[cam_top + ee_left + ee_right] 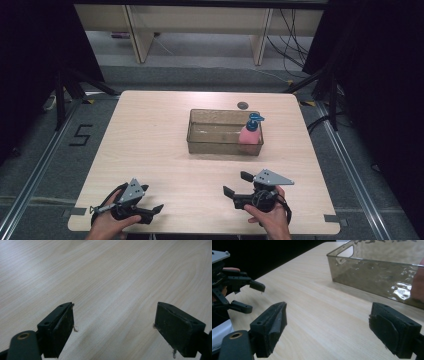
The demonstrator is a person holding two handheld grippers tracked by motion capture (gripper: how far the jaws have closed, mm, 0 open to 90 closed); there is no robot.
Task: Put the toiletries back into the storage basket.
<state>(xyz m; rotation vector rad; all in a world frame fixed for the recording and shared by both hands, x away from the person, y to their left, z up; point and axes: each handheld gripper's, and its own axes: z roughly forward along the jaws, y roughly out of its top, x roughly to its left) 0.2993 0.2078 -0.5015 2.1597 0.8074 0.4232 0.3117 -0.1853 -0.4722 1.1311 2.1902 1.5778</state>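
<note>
Pale wood grain covers the worktop (150, 140), which stands on a grey floor between dark curtains. Toward the far right part of it sits a clear, smoky-tinted bin (217, 145), rectangular and open at the top. Inside the bin, at its right end, a pink soap bottle (249, 135) with a blue pump top stands upright against the near wall.

Near the front edge, the left gripper (152, 200) is held in the person's left hand (107, 225); its jaws stand wide apart with nothing between them, and in the left gripper view they frame bare wood. The right gripper (237, 183) is held in the right hand (270, 220), well apart from the left one, and points leftward across the worktop. Its jaws are also spread wide and grip nothing. In the right gripper view the bin (384, 272) lies ahead and to the right, clear of the jaws, while the left gripper (252, 296) shows at the left edge. Both grippers are well short of the bin.
</note>
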